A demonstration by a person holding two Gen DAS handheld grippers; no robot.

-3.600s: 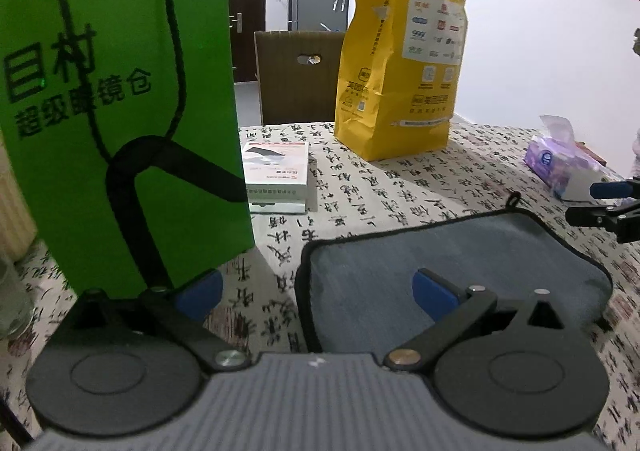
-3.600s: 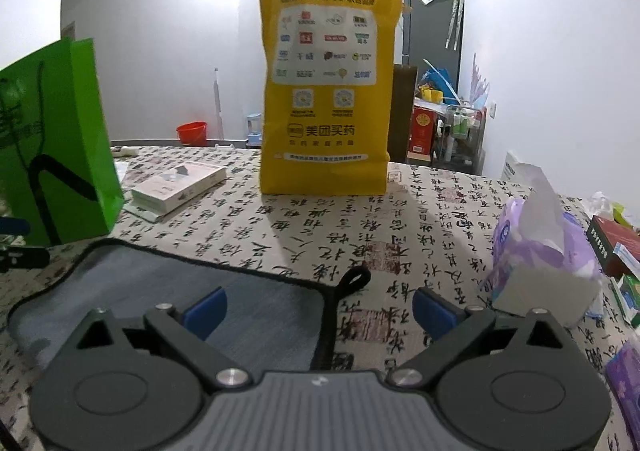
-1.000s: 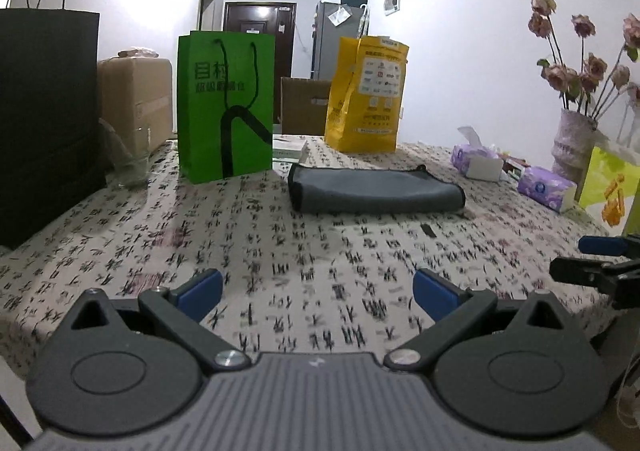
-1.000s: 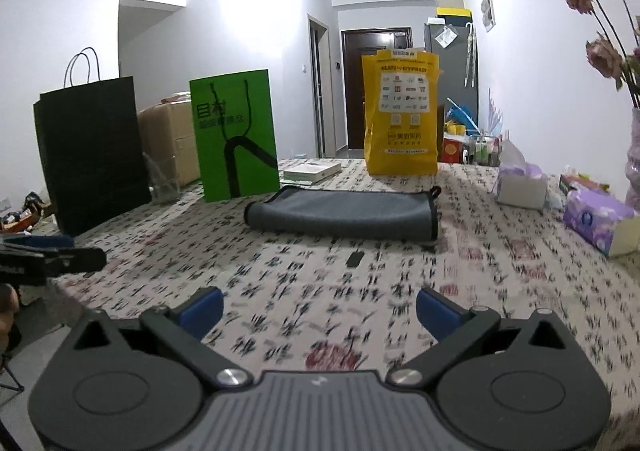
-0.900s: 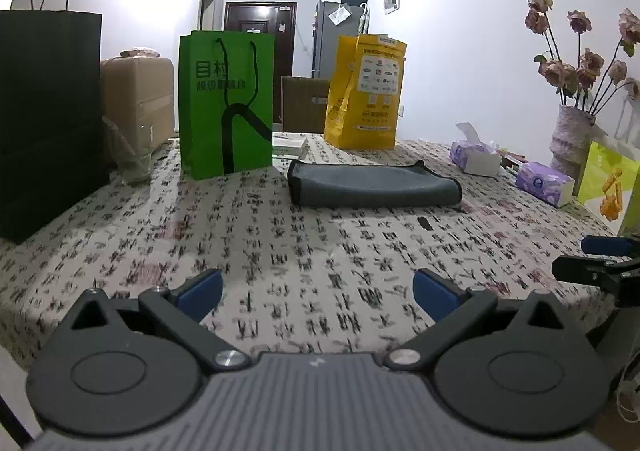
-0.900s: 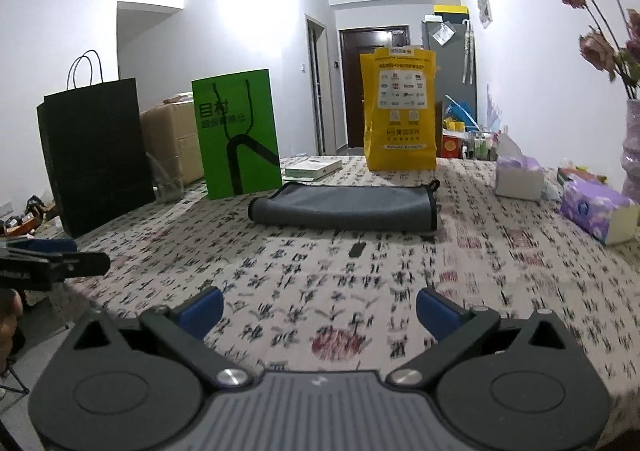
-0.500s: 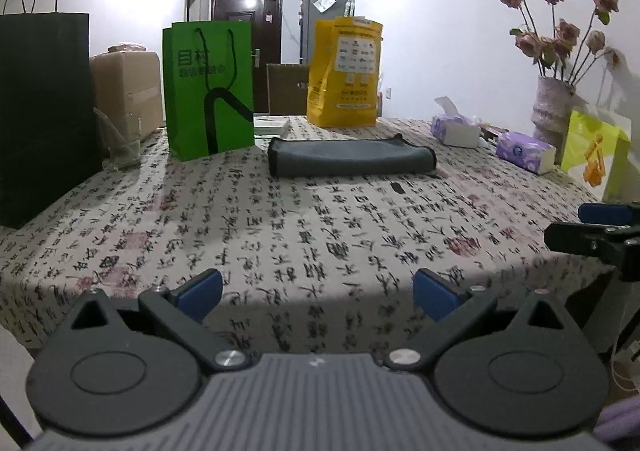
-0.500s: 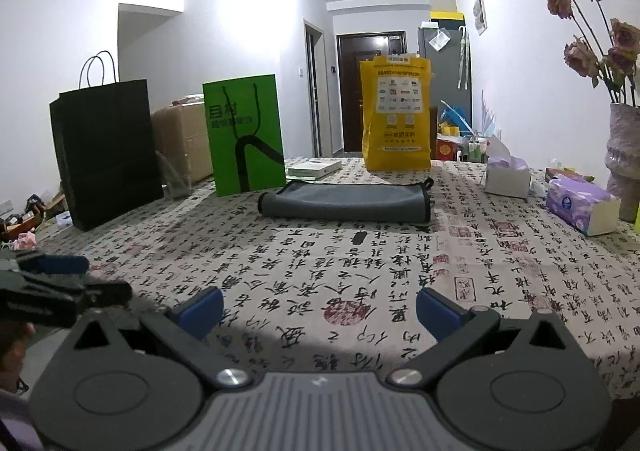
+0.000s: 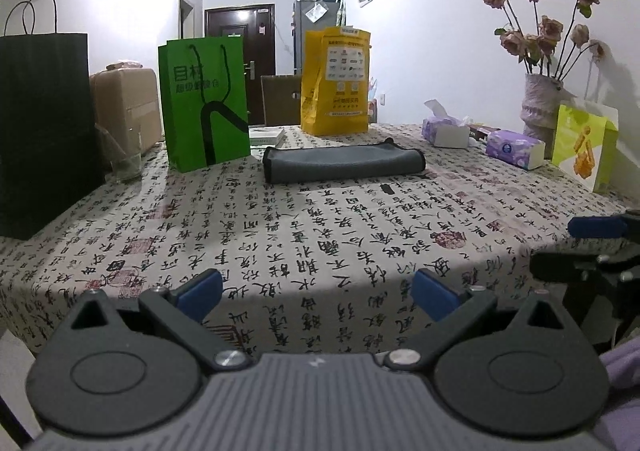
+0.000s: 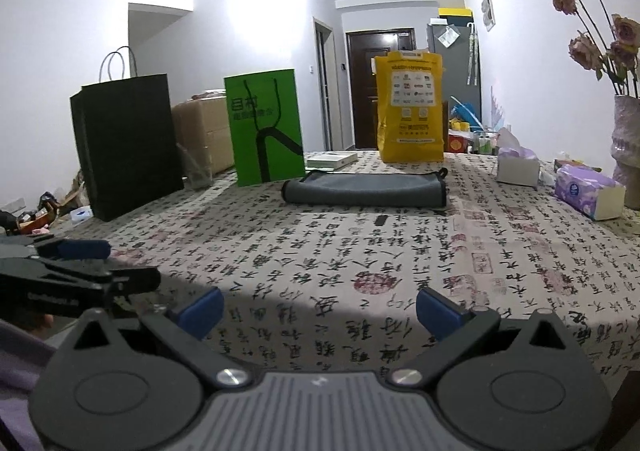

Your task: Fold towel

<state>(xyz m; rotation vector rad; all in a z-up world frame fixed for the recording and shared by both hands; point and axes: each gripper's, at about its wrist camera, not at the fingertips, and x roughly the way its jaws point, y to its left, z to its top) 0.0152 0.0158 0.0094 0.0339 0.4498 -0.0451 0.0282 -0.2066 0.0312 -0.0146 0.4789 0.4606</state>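
A grey towel [image 9: 344, 163] with black trim lies folded into a long strip at the far middle of the table; it also shows in the right wrist view [image 10: 364, 189]. My left gripper [image 9: 316, 293] is open and empty, held off the table's near edge, far from the towel. My right gripper [image 10: 318, 309] is open and empty, also back at the near edge. Each gripper shows at the side of the other's view, the right one [image 9: 592, 247] and the left one [image 10: 80, 267].
The table [image 9: 280, 235] has a calligraphy-print cloth. Behind the towel stand a green bag [image 9: 204, 107], a yellow bag [image 9: 336, 81] and a white box [image 9: 266, 136]. A black bag [image 9: 44, 123] and a glass [image 9: 126, 165] are left. Tissue packs [image 9: 514, 143], a vase [image 9: 542, 107] and a lime bag [image 9: 584, 147] are right.
Both grippers have drawn back from the towel to beyond the table's near edge. The towel lies still in its folded strip. Both grippers stay open.
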